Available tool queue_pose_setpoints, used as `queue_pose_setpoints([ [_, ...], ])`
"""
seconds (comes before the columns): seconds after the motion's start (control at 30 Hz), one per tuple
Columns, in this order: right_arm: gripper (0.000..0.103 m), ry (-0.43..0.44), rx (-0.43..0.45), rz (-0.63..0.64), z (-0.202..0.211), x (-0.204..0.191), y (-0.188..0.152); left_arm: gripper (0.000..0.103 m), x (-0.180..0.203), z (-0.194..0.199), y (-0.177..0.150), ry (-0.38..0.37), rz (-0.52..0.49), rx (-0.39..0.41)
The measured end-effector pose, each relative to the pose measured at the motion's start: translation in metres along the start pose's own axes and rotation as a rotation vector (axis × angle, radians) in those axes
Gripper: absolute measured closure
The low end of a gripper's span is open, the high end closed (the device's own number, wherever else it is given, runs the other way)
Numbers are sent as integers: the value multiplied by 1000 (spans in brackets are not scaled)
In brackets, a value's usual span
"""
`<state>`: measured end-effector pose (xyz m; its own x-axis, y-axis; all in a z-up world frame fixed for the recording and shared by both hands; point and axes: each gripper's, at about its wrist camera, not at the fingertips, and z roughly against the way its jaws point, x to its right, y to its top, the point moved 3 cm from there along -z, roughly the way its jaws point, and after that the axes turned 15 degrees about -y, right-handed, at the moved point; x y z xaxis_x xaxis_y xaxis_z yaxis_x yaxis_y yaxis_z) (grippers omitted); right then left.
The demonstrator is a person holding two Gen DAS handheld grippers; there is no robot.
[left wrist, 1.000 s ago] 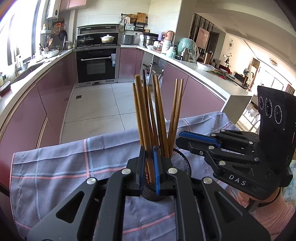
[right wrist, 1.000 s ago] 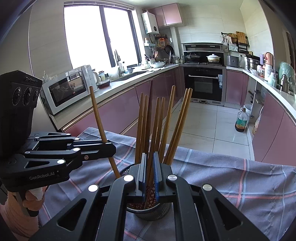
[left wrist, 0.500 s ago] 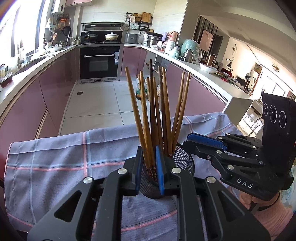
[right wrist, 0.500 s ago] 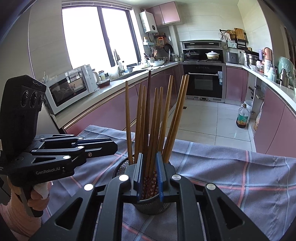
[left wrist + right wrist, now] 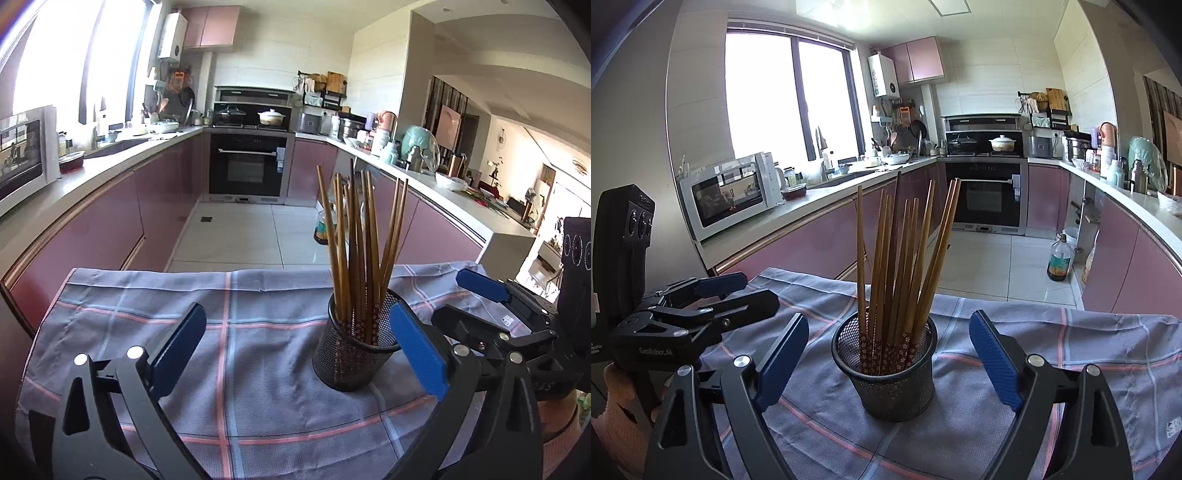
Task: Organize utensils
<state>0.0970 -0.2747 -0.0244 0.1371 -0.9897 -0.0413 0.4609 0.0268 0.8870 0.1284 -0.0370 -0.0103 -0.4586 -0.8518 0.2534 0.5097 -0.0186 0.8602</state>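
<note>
Black mesh cup [image 5: 891,373] stands upright on the checked cloth [image 5: 1052,354] covering the surface, nearer the cloth's far edge than its near one. Bundle of wooden chopsticks [image 5: 905,266] stands in it, tops fanned out, patterned ends down.

Left claw [image 5: 297,347]: jaws opening, spread wide, nothing pinched; cup sits just inside its right blue pad [image 5: 417,347].

Right claw [image 5: 888,358]: jaws opening, spread wide, cup between the pads, untouched on both sides.

Gloved hand [image 5: 618,410] grips the left claw's handle at the cloth's left edge.
</note>
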Motion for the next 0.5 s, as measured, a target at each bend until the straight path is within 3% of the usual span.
queue_pose_setpoints([
  [0.17,6,-50,40,-7,13,-2,-14,5,-1,26,-14,88,-22,73],
  [0.5,6,-127,120,-18,39,-16,-30,5,9,64,-34,168,-53,175],
])
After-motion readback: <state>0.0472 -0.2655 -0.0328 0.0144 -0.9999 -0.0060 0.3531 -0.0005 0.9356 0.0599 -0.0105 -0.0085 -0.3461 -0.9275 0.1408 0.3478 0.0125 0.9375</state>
